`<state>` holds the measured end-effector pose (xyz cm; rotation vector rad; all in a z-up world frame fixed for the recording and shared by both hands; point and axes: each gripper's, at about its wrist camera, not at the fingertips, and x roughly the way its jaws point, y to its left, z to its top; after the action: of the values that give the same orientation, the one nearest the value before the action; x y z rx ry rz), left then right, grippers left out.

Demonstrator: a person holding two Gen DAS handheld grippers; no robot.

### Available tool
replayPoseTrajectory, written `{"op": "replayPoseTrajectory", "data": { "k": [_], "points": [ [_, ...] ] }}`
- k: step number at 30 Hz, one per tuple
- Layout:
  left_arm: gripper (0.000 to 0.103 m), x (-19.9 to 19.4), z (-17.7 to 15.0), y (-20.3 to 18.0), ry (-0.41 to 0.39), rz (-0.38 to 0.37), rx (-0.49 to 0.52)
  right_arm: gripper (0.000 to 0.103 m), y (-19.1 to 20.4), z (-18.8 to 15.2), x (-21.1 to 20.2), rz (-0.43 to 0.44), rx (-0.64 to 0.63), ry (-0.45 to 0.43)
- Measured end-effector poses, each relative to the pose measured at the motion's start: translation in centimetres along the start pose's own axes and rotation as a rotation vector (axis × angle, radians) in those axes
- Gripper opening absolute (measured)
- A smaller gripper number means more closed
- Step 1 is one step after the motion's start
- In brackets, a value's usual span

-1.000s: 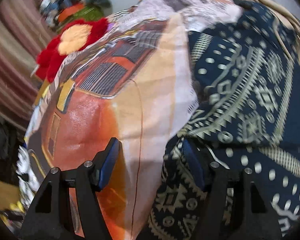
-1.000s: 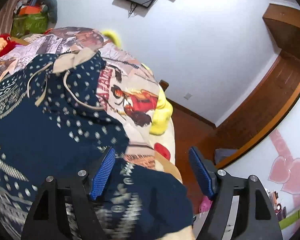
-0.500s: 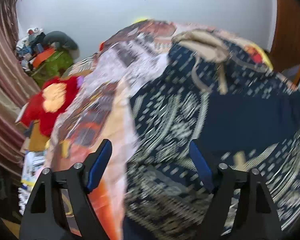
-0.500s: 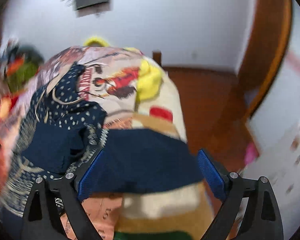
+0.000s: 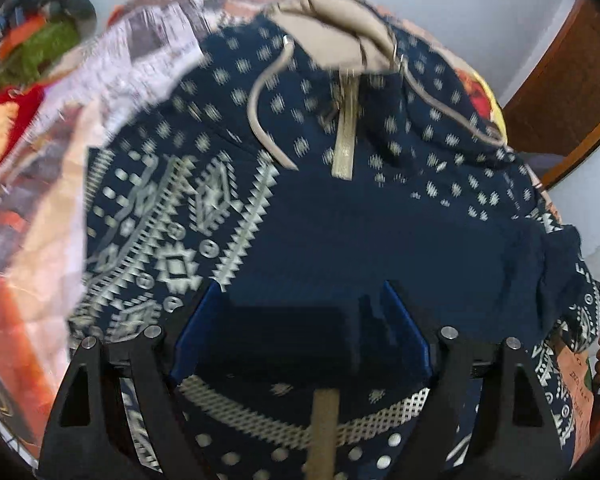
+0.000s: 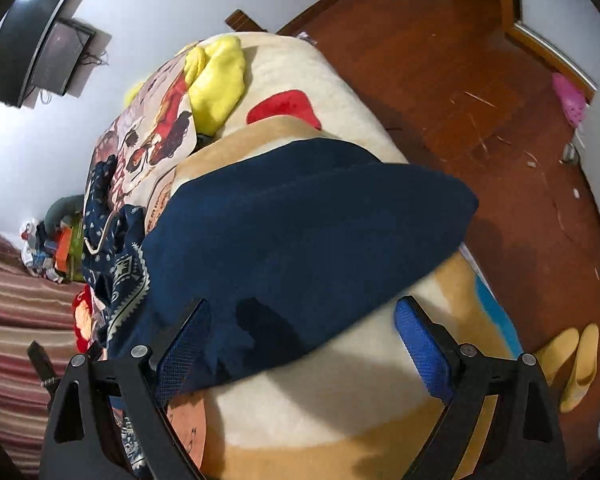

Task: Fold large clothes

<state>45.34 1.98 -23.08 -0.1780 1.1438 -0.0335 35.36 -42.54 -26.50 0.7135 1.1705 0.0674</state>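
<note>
Left wrist view is showing a navy patterned hoodie point(image 5: 340, 216) lying spread on the bed, its tan hood point(image 5: 332, 44) and drawstrings point(image 5: 260, 120) at the far end. The left claw point(image 5: 300, 332) is standing wide apart, with dark cloth bunching between its blue pads point(image 5: 192, 328); whether the fabric is actually being gripped cannot be told, since the pads are not closing on it.

The right wrist view is looking across the bed's side, where a plain navy flap of the hoodie point(image 6: 308, 232) is draping over a cream and tan blanket point(image 6: 332, 392). The right claw point(image 6: 300, 344) is also gaping wide, its left pad lying against the flap's near edge and its right pad hanging over bare blanket, holding nothing.

The garment is looking thick, soft and floppy, probably fairly heavy for cloth, so it is likely sagging and sliding wherever unsupported. A firm pinch on a doubled edge, such as the hem or a sleeve seam, is seeming the safest hold; the loose drawstrings are worth avoiding.
</note>
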Motion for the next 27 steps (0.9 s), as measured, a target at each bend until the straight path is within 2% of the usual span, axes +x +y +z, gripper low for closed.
{"op": "replayPoseTrajectory", "data": {
  "k": [3, 6, 8, 9, 11, 13, 16, 20, 23, 27],
  "points": [
    [0.082, 1.8, -0.4, -0.5, 0.046, -0.013, -0.008, 0.092, 0.3, 0.6, 0.9, -0.011, -0.024, -0.028],
    [0.082, 3.0, -0.7, -0.6, 0.080, -0.031, -0.019, 0.078, 0.4, 1.5, 1.1, -0.026, -0.039, -0.069],
    [0.082, 3.0, -0.8, -0.6, 0.078, -0.039, -0.030, 0.057, 0.5, 2.0, 1.4, -0.050, -0.037, -0.090],
    [0.082, 3.1, -0.9, -0.6, 0.077, -0.039, -0.031, 0.051, 0.5, 2.3, 1.3, -0.059, -0.038, -0.107],
    [0.082, 2.9, -1.1, -0.6, 0.075, -0.029, -0.034, 0.028, 0.9, 2.7, 0.9, -0.066, -0.049, -0.144],
    [0.082, 2.2, -1.2, -0.4, 0.068, -0.023, -0.041, 0.017, 1.2, 2.9, 0.3, -0.076, -0.064, -0.176],
    [0.082, 0.6, -1.3, 0.6, 0.039, -0.029, -0.047, 0.011, 2.6, 3.0, -2.5, -0.095, -0.105, -0.295],
    [0.082, -2.4, -1.1, 2.2, -0.035, -0.017, -0.051, 0.008, 4.6, 3.8, -7.1, -0.057, -0.123, -0.421],
    [0.082, -5.0, -1.1, 3.5, -0.091, -0.028, -0.074, 0.007, 8.3, 4.4, -11.3, -0.044, -0.201, -0.525],
    [0.082, -7.6, -1.1, 5.3, -0.149, -0.031, -0.091, 0.007, 13.8, 4.3, -14.9, 0.013, -0.290, -0.595]
  ]
}}
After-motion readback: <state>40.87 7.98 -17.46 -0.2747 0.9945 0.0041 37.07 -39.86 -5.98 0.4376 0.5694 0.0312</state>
